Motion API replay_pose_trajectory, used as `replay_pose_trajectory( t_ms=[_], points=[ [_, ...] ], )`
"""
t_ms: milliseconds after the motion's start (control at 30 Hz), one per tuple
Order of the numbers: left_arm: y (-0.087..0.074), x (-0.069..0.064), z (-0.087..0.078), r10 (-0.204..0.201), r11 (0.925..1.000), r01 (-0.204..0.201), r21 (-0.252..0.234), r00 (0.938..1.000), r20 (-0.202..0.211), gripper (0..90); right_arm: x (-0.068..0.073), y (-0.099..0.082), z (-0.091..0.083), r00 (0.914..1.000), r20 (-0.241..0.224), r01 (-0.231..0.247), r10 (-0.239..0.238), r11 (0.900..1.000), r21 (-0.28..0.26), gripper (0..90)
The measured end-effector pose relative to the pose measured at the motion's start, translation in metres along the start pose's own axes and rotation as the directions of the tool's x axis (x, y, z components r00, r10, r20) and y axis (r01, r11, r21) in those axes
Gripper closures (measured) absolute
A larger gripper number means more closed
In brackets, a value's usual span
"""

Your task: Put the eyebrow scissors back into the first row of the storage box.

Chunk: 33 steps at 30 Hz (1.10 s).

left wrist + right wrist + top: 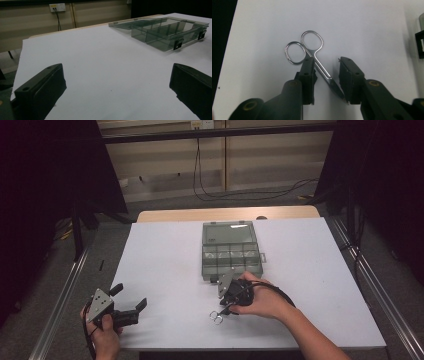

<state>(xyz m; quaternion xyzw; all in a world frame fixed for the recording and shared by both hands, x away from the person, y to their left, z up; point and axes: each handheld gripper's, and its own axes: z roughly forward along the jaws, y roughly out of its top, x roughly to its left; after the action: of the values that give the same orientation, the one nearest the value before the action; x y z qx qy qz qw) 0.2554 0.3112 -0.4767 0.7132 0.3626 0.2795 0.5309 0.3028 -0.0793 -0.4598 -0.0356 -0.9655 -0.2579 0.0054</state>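
My right gripper point(327, 81) has its jaws part open astride a small pair of steel scissors point(312, 57) lying flat on the white table point(165, 270); the shanks and blades run between the jaws, with the two finger loops just beyond the tips. One jaw looks to touch a shank, but I cannot tell whether anything is pinched yet. I judge the scissors light, stiff and slick, and so thin against the tabletop that they may skate or pivot. I would close across the shanks near the pivot, not on the rounded loops. Beyond the scissors on this gripper's far side sits a clear compartment box point(231, 251), its lid open. My left gripper point(131, 306) rests well apart from all this, jaws spread wide and empty.
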Motion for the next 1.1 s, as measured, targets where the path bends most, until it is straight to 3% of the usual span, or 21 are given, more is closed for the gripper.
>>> replay_pose_trajectory(
  t_ms=[67,167,233,367,533,667,700,767,933,1100],
  points=[
    [0.0,0.0,0.0,-0.002,1.0,0.002,0.002,1.0,-0.002,0.0,0.005,0.002,-0.001,1.0,-0.007,-0.003,0.003,0.9997,0.023,79.7],
    [0.0,0.0,0.0,-0.007,1.0,0.007,0.0,1.0,-0.005,0.0,0.007,0.002,-0.002,0.9996,-0.022,-0.015,0.016,0.9993,0.033,81.7],
    [0.0,0.0,0.0,0.0,1.0,0.0,0.006,1.0,-0.001,0.0,0.004,0.0,-0.003,0.9956,-0.069,-0.06,0.063,0.9973,0.043,83.7],
    [0.0,0.0,0.001,0.002,1.0,-0.002,0.008,1.0,-0.001,0.0,0.003,-0.002,-0.003,0.993,-0.101,-0.059,0.061,0.9978,0.03,85.9],
    [0.0,-0.001,0.001,-0.003,0.9999,0.003,0.015,0.9999,-0.012,0.0,0.011,-0.001,-0.005,0.9963,-0.083,-0.021,0.023,0.9993,0.03,86.0],
    [0.0,-0.001,0.001,0.004,0.9998,-0.004,0.018,0.9999,-0.013,0.0,0.011,-0.004,-0.009,0.9953,-0.097,-0.008,0.005,0.9994,-0.034,90.0],
    [0.0,-0.001,0.001,0.005,0.9998,-0.005,0.022,0.9999,-0.013,0.0,0.012,-0.005,-0.012,0.999,-0.045,-0.008,0.007,0.9997,-0.022,90.0],
    [0.0,-0.002,0.002,0.001,0.9999,0.0,0.016,0.9999,-0.014,0.0,0.012,-0.005,-0.011,0.999,-0.044,-0.004,0.003,0.9998,-0.021,90.0],
    [0.0,-0.001,0.002,0.01,0.9998,-0.009,0.02,0.9999,-0.009,0.0,0.009,-0.009,-0.006,0.9958,-0.068,-0.063,0.061,0.9977,-0.025,89.7],
    [0.0,-0.001,0.002,0.01,0.9997,-0.01,0.022,0.9999,-0.012,0.0,0.01,-0.01,-0.006,0.9966,-0.059,-0.06,0.057,0.9972,-0.046,90.0]
  ],
)
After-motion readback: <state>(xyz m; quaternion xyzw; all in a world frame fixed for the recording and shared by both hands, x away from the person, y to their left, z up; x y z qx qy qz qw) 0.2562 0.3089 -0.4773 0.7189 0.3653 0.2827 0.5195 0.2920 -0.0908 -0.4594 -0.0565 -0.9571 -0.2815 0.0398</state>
